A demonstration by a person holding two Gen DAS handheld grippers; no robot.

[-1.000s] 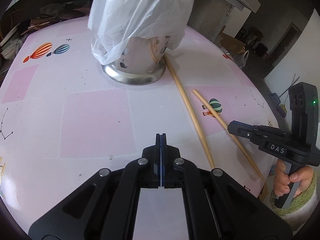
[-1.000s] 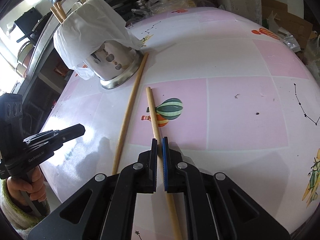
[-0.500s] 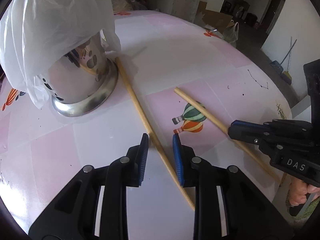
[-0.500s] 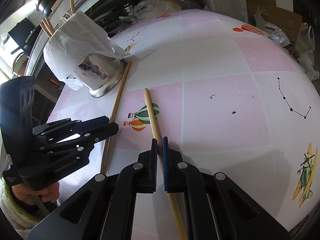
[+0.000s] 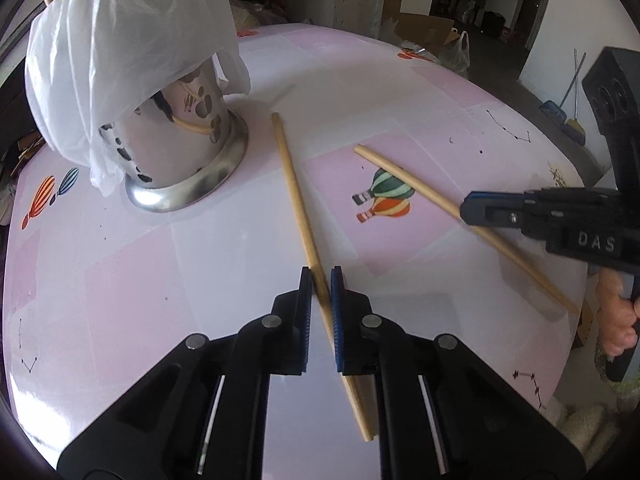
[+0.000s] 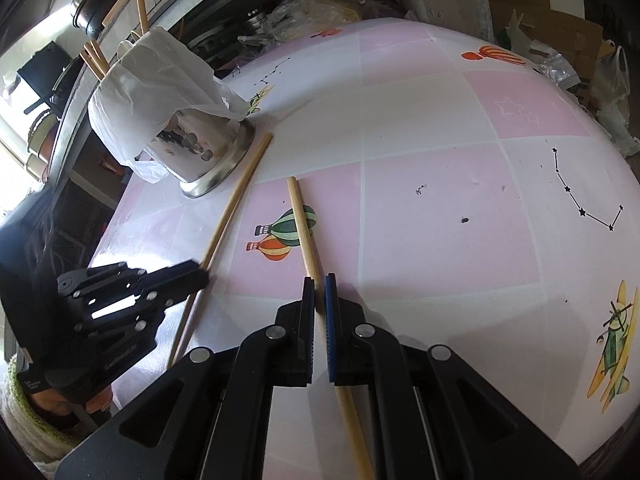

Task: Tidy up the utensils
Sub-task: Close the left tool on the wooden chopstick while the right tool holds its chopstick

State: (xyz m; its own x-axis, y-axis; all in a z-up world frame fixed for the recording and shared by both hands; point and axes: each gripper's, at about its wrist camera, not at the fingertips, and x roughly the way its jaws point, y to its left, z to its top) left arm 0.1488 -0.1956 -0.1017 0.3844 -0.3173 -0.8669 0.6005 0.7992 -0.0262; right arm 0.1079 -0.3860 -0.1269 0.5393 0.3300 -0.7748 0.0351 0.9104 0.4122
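Observation:
Two long wooden chopsticks lie on the pink and white tablecloth. My left gripper [image 5: 320, 280] is shut on the left chopstick [image 5: 294, 192], which runs toward the metal utensil holder [image 5: 188, 152]. My right gripper [image 6: 319, 290] is shut on the right chopstick [image 6: 304, 228]. In the right wrist view the left gripper [image 6: 200, 274] shows at the left chopstick [image 6: 236, 204]. In the left wrist view the right gripper [image 5: 468, 210] shows over the right chopstick [image 5: 404, 178]. The holder [image 6: 204, 152] is draped with a white plastic bag [image 6: 152, 92] and holds several chopsticks [image 6: 96, 60].
The table edge curves away at the near side and right. Beyond the table's far edge are cardboard boxes [image 6: 560, 28], plastic bags and kitchen clutter. A cooking pot [image 6: 100, 12] sits on a counter behind the holder.
My left gripper swung right from bare cloth, opened around the left chopstick, then closed on it. My right gripper stayed shut on the right chopstick.

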